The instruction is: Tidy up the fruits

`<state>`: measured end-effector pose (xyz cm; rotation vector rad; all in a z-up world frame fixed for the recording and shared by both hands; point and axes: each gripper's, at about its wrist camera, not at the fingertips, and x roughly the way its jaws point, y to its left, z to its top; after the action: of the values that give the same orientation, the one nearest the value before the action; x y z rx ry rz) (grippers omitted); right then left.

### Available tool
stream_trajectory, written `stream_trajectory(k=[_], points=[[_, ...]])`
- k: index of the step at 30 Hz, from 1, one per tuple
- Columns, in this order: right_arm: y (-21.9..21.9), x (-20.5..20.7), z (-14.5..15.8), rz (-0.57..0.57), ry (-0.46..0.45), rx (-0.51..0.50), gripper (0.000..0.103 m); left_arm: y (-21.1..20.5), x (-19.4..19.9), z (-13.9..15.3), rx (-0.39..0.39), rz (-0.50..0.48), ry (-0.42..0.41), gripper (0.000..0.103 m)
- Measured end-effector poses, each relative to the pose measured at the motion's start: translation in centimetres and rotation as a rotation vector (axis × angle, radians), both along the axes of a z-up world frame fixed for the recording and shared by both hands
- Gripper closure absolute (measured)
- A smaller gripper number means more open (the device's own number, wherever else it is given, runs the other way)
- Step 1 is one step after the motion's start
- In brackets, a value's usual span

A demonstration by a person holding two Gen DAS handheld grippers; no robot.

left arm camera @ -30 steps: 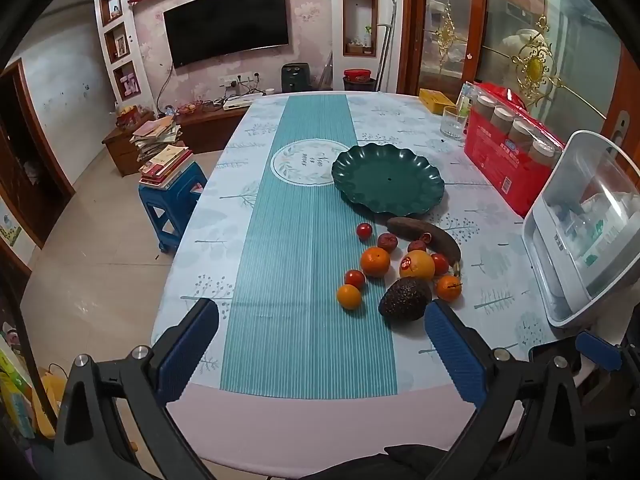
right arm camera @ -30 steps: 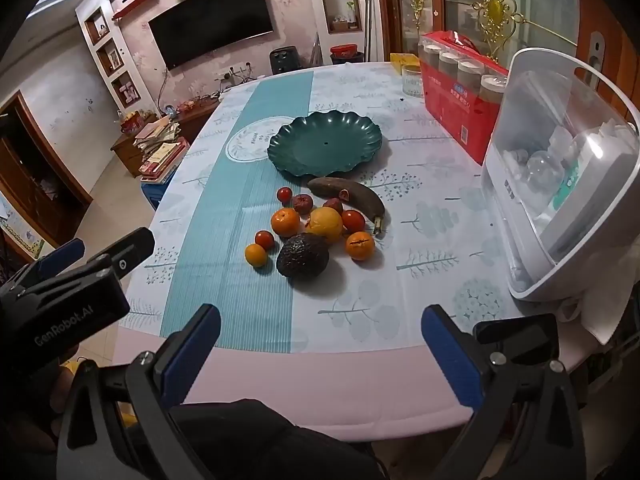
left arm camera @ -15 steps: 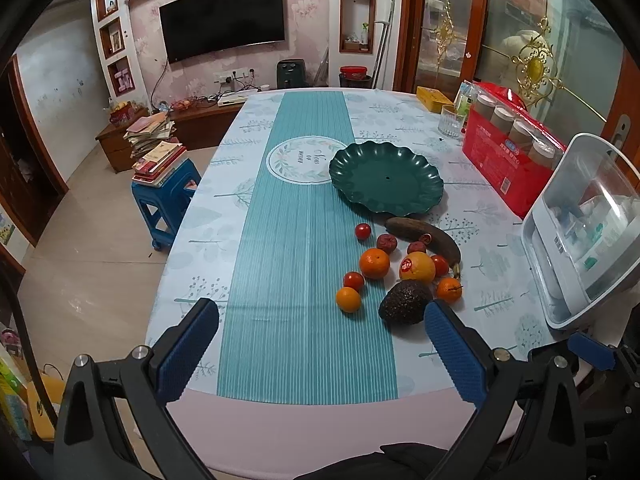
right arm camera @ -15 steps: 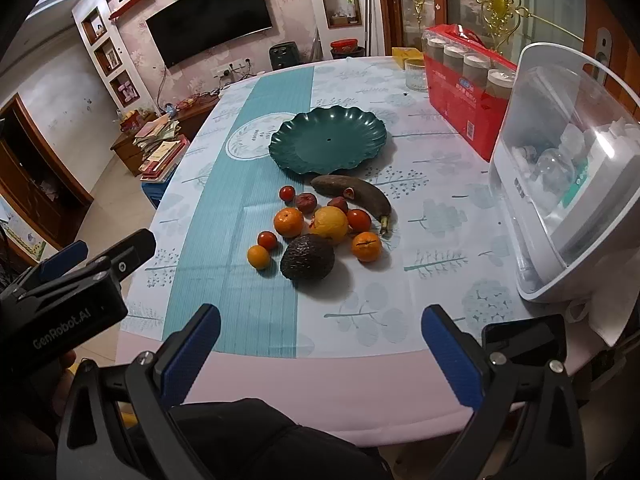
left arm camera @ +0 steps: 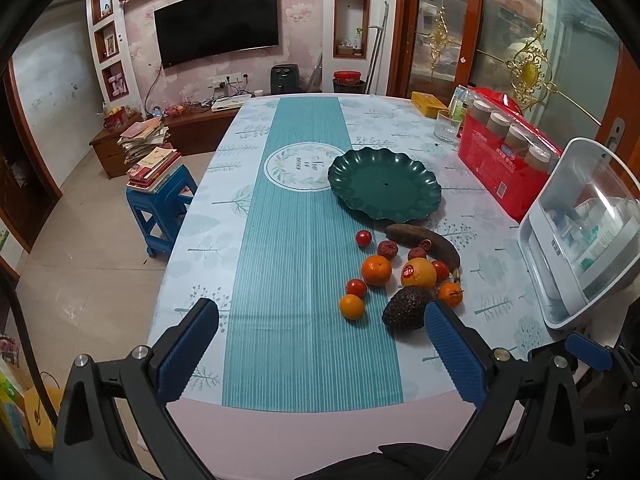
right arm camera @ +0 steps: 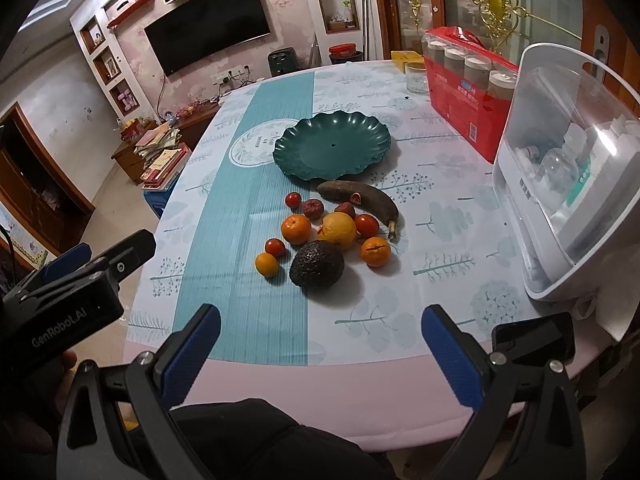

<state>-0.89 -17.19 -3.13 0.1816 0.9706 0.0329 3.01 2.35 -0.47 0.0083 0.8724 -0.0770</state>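
A dark green scalloped plate (left arm camera: 385, 189) (right arm camera: 332, 148) lies bare on the table. In front of it is a cluster of fruit: a dark avocado (left arm camera: 406, 308) (right arm camera: 317, 265), a browned banana (left arm camera: 426, 239) (right arm camera: 360, 198), a large orange (left arm camera: 419, 273) (right arm camera: 339, 230), small oranges (left arm camera: 376, 270), tomatoes (left arm camera: 363, 238) and dark red fruits (left arm camera: 388, 249). My left gripper (left arm camera: 320, 344) is open and empty, held above the near table edge. My right gripper (right arm camera: 320, 348) is open and empty too, short of the avocado.
A red pack of jars (left arm camera: 506, 160) (right arm camera: 466, 92) and a white lidded box (left arm camera: 584, 236) (right arm camera: 576, 168) stand along the right side. A glass (left arm camera: 447, 127) is behind them. A blue stool with books (left arm camera: 160, 200) stands left of the table. A phone (right arm camera: 534, 338) lies at the near right edge.
Both grippers have drifted slightly forward and up over the table edge. The fruit and plate have not moved. Both stay open.
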Motion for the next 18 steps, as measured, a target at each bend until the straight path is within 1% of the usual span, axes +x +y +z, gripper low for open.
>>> stream_trajectory(k=[7, 10, 18], points=[[0.6, -0.8, 0.3, -0.016, -0.014, 0.007, 0.002, 1.1, -0.3, -0.1, -0.011, -0.02, 0.012, 0.001], [1.0, -1.4, 0.3, -0.027, -0.035, 0.011, 0.002, 1.8, -0.5, -0.3, -0.026, -0.02, 0.015, 0.001], [2.4, -2.8, 0.2, -0.011, -0.068, 0.0, 0.002, 2.8, -0.8, -1.0, -0.037, -0.015, 0.037, 0.001]])
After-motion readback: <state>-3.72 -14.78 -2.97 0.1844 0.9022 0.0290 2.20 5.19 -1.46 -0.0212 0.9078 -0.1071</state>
